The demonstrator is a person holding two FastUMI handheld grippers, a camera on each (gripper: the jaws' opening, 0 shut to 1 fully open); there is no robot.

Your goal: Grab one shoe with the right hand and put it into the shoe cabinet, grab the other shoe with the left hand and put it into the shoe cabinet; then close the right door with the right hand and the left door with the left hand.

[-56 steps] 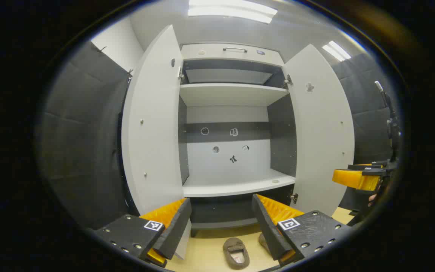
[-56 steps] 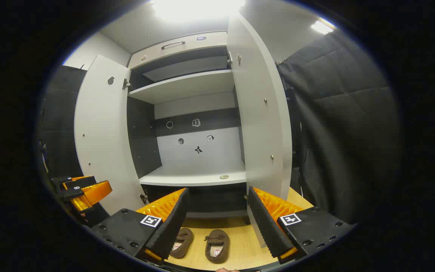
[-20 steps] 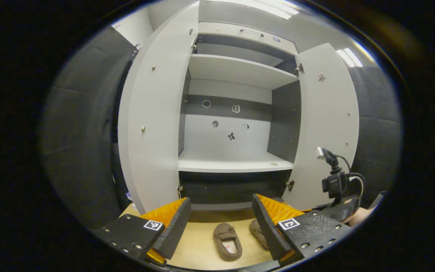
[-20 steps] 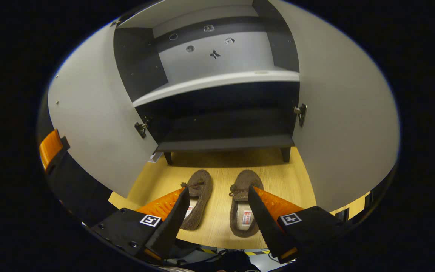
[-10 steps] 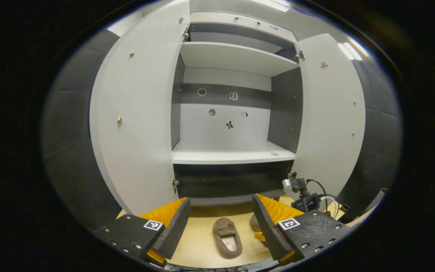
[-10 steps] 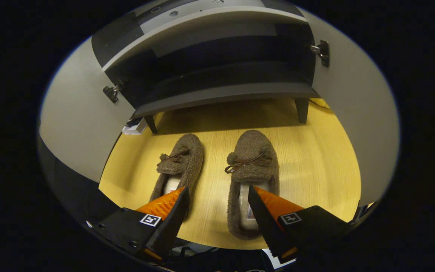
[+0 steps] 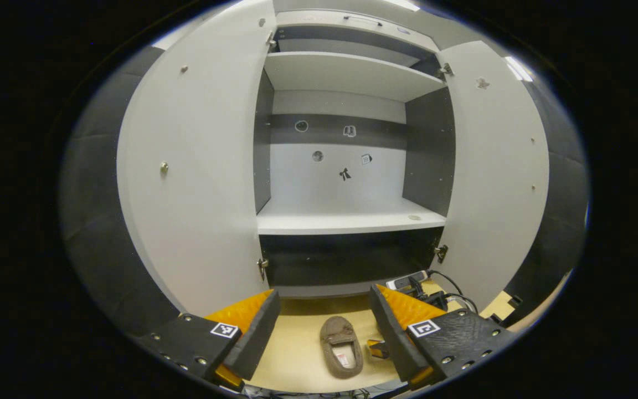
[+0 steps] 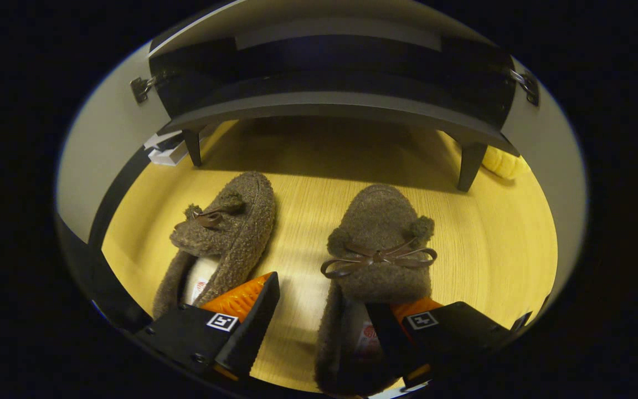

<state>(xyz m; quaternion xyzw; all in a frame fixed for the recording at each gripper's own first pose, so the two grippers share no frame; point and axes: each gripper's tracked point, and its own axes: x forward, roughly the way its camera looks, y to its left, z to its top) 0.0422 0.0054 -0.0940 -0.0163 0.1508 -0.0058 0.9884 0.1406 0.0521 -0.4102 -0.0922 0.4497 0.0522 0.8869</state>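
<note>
Fuzzy right shoe (image 8: 377, 249) sits between wide-spread fingers (image 8: 247, 327).

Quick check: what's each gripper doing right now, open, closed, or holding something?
Left gripper: open, holding nothing.
Right gripper: open, one finger inside the right shoe, not clamped.

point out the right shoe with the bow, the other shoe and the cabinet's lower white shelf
right shoe (image 8: 377, 238): right gripper view, on its fuzzy toe just above the bow.
left shoe (image 8: 236, 221): right gripper view, on its toe.
lower white shelf (image 7: 346, 216): left gripper view, on its bare top surface.
</note>
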